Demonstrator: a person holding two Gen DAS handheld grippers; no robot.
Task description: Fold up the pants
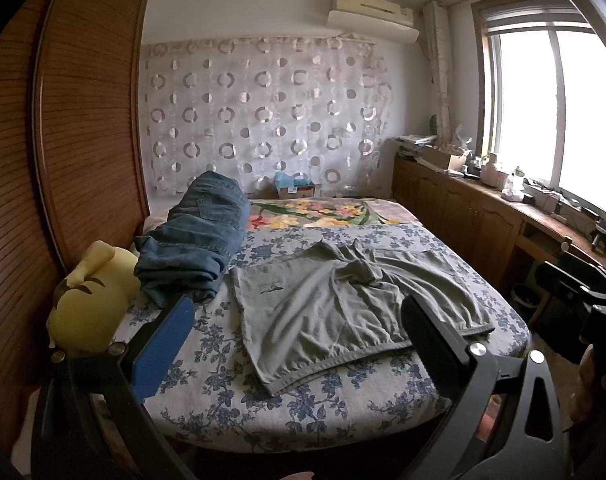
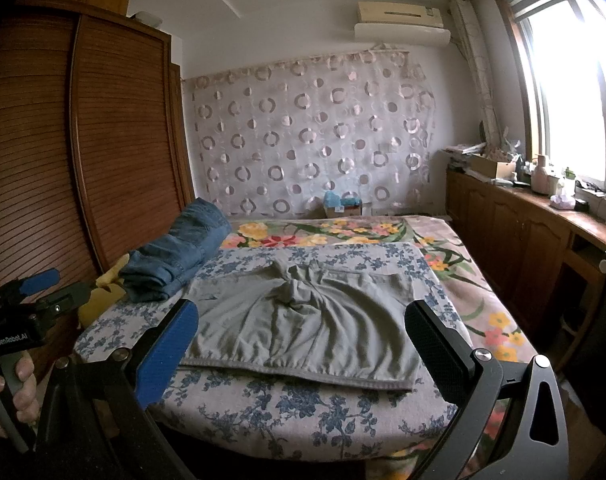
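The grey-green pants [image 1: 343,304] lie spread and rumpled on the blue-flowered sheet [image 1: 207,364] of the bed [image 2: 455,288], waistband toward the near edge, with folded jeans [image 1: 195,240] and a yellow plush toy [image 1: 91,300] to their left. The left hand-held gripper [image 1: 299,340] hangs above the near edge with its jaws spread wide and nothing between them. The right hand-held gripper [image 2: 303,344] is likewise wide apart and empty, short of the waistband.
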